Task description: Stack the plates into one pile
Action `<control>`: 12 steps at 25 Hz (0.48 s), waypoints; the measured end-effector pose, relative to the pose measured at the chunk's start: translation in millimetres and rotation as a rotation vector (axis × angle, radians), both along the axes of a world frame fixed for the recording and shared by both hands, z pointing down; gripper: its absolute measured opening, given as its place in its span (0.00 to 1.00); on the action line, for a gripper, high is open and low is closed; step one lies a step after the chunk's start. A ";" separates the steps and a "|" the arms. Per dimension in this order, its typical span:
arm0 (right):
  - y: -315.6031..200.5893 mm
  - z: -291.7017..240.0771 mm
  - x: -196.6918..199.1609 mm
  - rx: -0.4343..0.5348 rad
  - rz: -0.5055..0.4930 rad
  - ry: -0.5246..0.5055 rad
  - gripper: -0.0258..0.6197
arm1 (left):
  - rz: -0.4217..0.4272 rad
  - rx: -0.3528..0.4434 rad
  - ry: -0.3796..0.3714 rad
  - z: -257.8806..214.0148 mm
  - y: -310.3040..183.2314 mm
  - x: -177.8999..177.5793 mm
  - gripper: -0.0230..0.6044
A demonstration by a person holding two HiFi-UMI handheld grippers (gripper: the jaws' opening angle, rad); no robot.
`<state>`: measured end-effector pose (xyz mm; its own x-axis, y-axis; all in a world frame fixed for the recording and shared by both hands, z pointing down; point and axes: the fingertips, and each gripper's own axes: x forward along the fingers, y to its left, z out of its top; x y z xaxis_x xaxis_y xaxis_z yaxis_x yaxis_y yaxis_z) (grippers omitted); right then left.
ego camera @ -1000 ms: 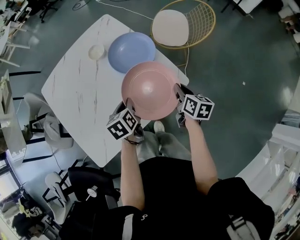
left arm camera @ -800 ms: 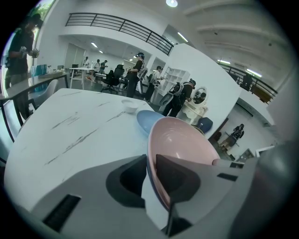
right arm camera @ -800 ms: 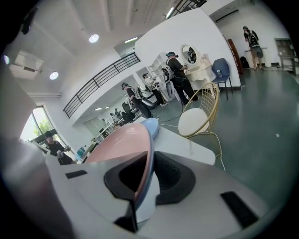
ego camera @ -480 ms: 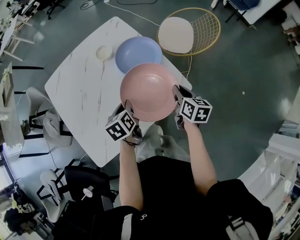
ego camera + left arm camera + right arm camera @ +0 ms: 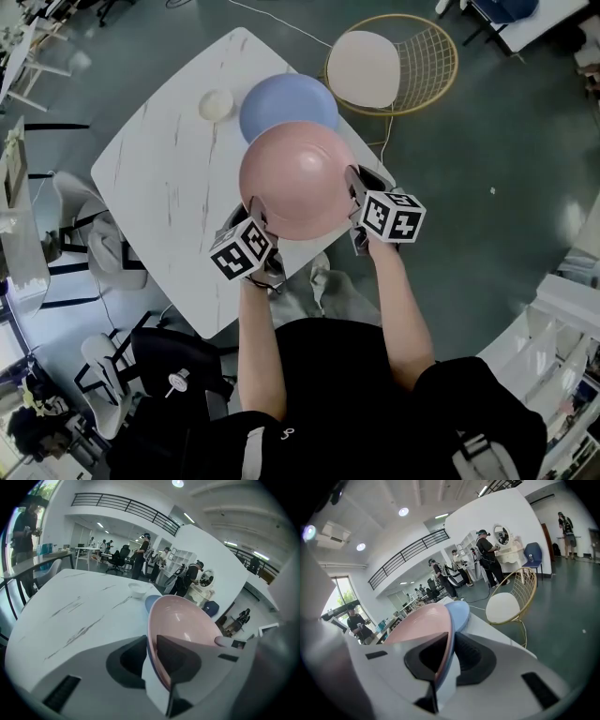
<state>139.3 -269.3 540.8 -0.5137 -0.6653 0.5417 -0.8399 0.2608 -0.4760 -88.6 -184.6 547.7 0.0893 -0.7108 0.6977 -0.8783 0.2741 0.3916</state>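
Held pink plate (image 5: 298, 180) farther over the blue plate (image 5: 286, 97).

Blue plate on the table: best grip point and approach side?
Probably its rim, one jaw over and one under, coming in low from a side. The blue plate lies flat and shallow on the table, so only the raised edge offers a bite. The left gripper and right gripper hold the pink plate that way, at opposite rims.

Bright ceiling lights, sharp, fisheye edges
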 end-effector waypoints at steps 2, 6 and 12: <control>-10.3 -0.7 -3.6 -0.004 0.003 0.000 0.12 | -0.001 -0.005 0.002 -0.4 -9.1 -3.2 0.17; -38.7 -1.0 -12.0 0.001 0.011 0.001 0.12 | -0.003 0.017 0.005 -7.1 -40.0 -12.5 0.16; -77.2 8.2 -24.3 -0.009 0.015 0.018 0.12 | 0.003 0.022 0.010 -0.3 -79.9 -26.4 0.16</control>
<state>115.0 -346.5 549.0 -0.4941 -0.6680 0.5565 -0.8519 0.2442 -0.4632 -115.0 -264.4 547.4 0.0985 -0.7254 0.6812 -0.8752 0.2626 0.4062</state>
